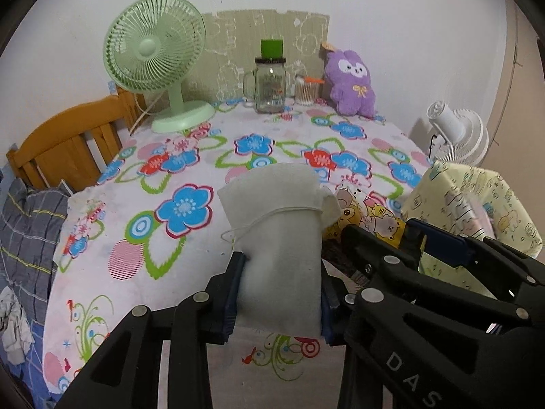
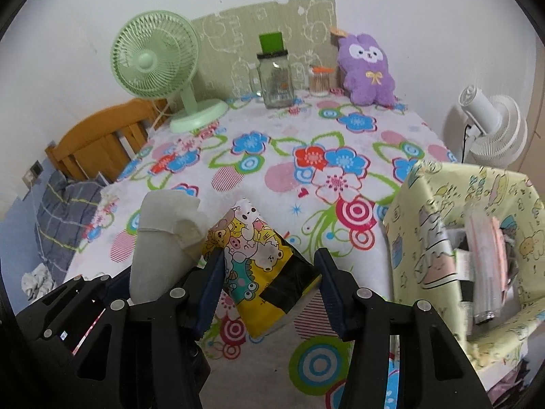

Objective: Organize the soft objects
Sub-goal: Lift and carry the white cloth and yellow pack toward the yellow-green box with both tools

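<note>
A folded white cloth was clamped between the pads of the left gripper, held upright above the flowered tablecloth, its upper part folded over with a loose thread hanging at one side. In the right wrist view the same cloth was seen just left of the right gripper, touching its left finger. The right gripper's jaws were spread apart, and a yellow cartoon-printed pouch was seen between them; its left edge was met by the left pad, while a gap was left at the right pad. Whether the pouch rested on the tablecloth could not be told. A box wrapped in pale yellow cartoon paper was placed just right of the right gripper, with items inside. A purple plush toy, a glass jar and a green fan were set at the far edge, well apart from both grippers.
</note>
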Demonstrator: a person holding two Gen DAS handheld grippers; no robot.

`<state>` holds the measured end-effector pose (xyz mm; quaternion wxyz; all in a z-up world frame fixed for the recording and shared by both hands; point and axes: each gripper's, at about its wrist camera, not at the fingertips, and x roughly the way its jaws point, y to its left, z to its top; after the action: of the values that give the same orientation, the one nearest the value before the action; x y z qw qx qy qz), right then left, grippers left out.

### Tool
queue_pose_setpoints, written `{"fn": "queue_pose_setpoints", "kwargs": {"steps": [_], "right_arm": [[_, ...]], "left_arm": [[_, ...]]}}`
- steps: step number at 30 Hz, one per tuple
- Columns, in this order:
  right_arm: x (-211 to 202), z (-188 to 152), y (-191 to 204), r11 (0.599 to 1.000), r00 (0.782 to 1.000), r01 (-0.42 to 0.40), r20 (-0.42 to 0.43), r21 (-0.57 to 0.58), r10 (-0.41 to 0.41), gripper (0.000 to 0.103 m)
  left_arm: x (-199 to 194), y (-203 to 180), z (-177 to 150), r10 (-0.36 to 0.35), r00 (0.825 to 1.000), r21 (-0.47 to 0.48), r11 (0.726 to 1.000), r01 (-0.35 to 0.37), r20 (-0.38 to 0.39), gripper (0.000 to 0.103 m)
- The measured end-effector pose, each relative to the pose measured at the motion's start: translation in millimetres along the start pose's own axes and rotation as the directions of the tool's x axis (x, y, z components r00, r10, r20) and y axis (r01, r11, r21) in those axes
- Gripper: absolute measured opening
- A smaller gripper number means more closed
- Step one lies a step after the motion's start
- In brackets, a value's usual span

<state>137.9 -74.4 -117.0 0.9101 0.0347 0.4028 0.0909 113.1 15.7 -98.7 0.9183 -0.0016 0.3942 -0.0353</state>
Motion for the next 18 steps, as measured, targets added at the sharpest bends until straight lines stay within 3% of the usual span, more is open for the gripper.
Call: {"fn": "queue_pose_setpoints", "kwargs": {"steps": [18], "right_arm": [[-60,17,-7,0.999,0.993,-0.02,0.113,-0.032,0.024,0.056]], "left_arm": [[-50,-20,17,0.015,0.994,-0.012,1.0,-0.014,0.106,0.038]]}}
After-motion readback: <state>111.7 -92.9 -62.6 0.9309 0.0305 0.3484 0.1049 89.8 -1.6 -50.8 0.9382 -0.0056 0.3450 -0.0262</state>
